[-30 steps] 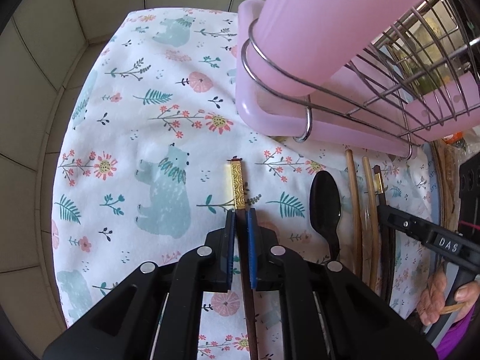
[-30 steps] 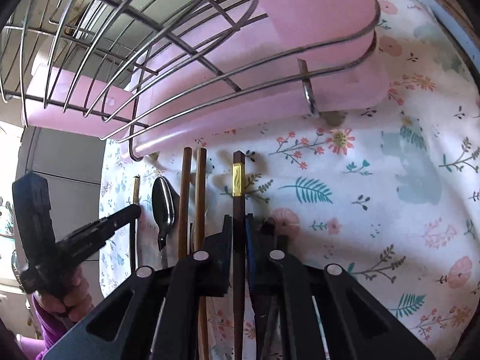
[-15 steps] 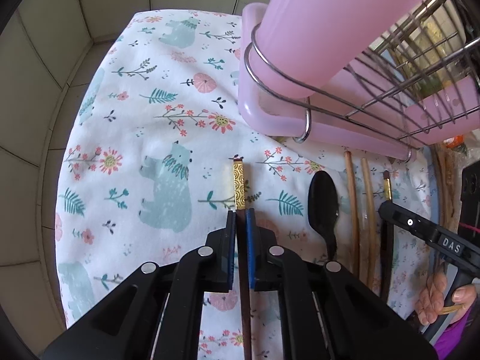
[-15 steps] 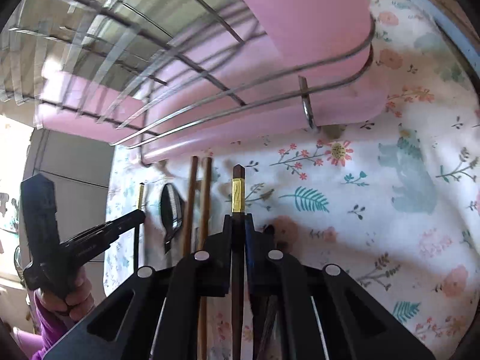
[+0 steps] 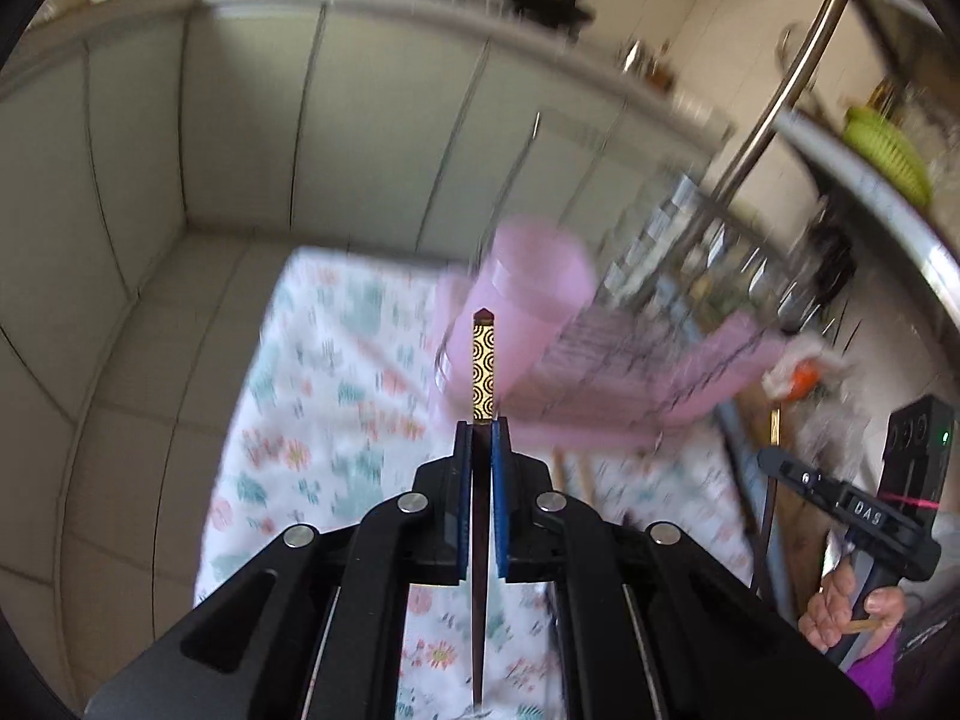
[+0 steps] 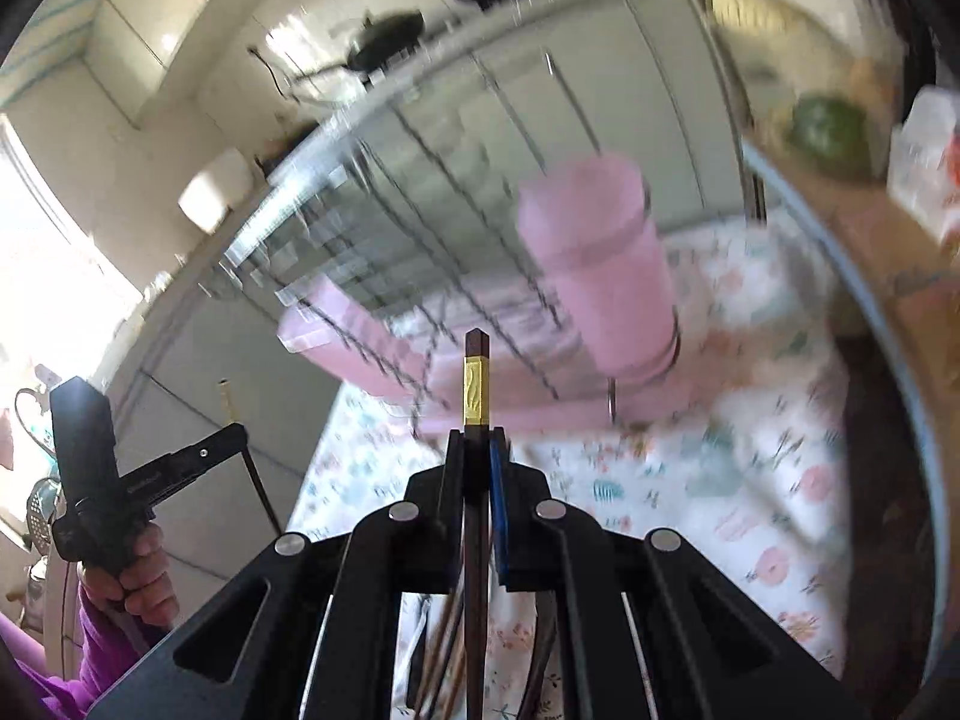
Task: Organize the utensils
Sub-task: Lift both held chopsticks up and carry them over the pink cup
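Observation:
My left gripper (image 5: 482, 429) is shut on a dark chopstick with a gold patterned end (image 5: 483, 369), lifted off the floral cloth (image 5: 312, 420). My right gripper (image 6: 477, 435) is shut on a matching dark chopstick with a gold band (image 6: 476, 387), also raised. The pink utensil cup (image 5: 528, 300) stands in the wire dish rack ahead; it also shows in the right wrist view (image 6: 600, 276). The right gripper appears in the left wrist view (image 5: 774, 459) holding its chopstick, and the left gripper in the right wrist view (image 6: 231, 435). Both views are motion blurred.
The wire dish rack with a pink drip tray (image 6: 384, 354) stands on the cloth. Wooden chopsticks (image 5: 585, 474) lie on the cloth below the rack. Tiled wall (image 5: 180, 150) is behind. A counter with a green bowl (image 5: 888, 150) is to the right.
Both grippers have lifted their chopsticks off the cloth and tilted upward. The rack and cup now appear farther and lower, and the wall and counter came into view.

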Tool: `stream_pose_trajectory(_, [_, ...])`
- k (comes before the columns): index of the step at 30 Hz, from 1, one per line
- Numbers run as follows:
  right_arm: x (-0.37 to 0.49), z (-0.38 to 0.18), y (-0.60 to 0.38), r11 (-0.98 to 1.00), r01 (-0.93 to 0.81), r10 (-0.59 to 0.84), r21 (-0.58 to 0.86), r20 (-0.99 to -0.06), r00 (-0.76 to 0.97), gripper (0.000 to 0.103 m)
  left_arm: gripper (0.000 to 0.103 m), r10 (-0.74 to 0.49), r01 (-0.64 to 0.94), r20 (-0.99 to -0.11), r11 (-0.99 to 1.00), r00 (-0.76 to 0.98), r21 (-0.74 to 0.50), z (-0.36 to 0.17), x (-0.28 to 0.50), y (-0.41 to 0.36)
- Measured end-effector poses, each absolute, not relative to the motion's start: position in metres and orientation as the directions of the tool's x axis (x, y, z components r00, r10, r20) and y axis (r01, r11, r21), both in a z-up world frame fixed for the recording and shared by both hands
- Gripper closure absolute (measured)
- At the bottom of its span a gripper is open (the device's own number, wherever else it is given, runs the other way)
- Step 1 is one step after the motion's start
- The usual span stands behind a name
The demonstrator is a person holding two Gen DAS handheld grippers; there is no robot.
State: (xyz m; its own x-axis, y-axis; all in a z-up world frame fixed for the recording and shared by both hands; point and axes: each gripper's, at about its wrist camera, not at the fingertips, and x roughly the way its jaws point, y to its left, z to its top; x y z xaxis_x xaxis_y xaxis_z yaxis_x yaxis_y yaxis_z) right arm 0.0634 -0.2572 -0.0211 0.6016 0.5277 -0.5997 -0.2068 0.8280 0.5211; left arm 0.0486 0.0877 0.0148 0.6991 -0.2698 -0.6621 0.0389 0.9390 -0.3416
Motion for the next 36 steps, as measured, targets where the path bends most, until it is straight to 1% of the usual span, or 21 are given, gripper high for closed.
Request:
stream_pose_trajectory(5, [0.058, 0.030, -0.269, 0.835, -0.249, 0.499, 0.490, -0.486, 0.718, 0.096, 0.098, -0.259, 0.060, -0.543, 0.933, 0.799, -0.355, 0.071, 0.046, 0.090])
stream_pose_trajectory(9, [0.061, 0.075, -0.277, 0.859, -0.268, 0.443, 0.436, -0.368, 0.817, 0.096, 0.098, -0.253, 0.091, -0.447, 0.931, 0.858, -0.352, 0.119, 0.043, 0.090])
stream_pose_trajectory(14, [0.070, 0.118, -0.290, 0.877, -0.271, 0.377, 0.396, -0.220, 0.900, 0.096, 0.098, -0.233, 0.114, -0.333, 0.933, 0.914, -0.342, 0.168, 0.048, 0.089])
stream_pose_trajectory(17, [0.079, 0.135, -0.294, 0.892, -0.251, 0.326, 0.376, -0.148, 0.934, 0.096, 0.098, -0.189, 0.099, -0.271, 0.944, 0.944, -0.314, 0.190, 0.053, 0.090])
stream_pose_trajectory(20, [0.092, 0.145, -0.296, 0.901, -0.228, 0.279, 0.368, -0.091, 0.956, 0.096, 0.098, -0.162, 0.084, -0.245, 0.950, 0.956, -0.300, 0.198, 0.066, 0.090])
stream_pose_trajectory(23, [0.105, 0.150, -0.300, 0.902, -0.214, 0.250, 0.375, -0.049, 0.967, 0.096, 0.098, -0.150, 0.070, -0.261, 0.954, 0.954, -0.291, 0.196, 0.081, 0.087])
stream_pose_trajectory(25, [0.110, 0.152, -0.302, 0.910, -0.197, 0.217, 0.366, -0.014, 0.976, 0.096, 0.098, -0.146, 0.063, -0.290, 0.959, 0.946, -0.278, 0.186, 0.091, 0.082])
stream_pose_trajectory(28, [0.121, 0.149, -0.305, 0.916, -0.176, 0.185, 0.360, 0.009, 0.983, 0.096, 0.098, -0.144, 0.051, -0.351, 0.964, 0.925, -0.260, 0.169, 0.108, 0.079])
stream_pose_trajectory(31, [0.132, 0.139, -0.306, 0.925, -0.150, 0.158, 0.348, 0.005, 0.987, 0.096, 0.098, -0.146, 0.042, -0.406, 0.966, 0.902, -0.254, 0.148, 0.121, 0.079])
stream_pose_trajectory(36, [0.148, 0.112, -0.304, 0.939, -0.107, 0.131, 0.325, -0.054, 0.990, 0.096, 0.098, -0.165, 0.040, -0.479, 0.965, 0.862, -0.261, 0.121, 0.136, 0.080])
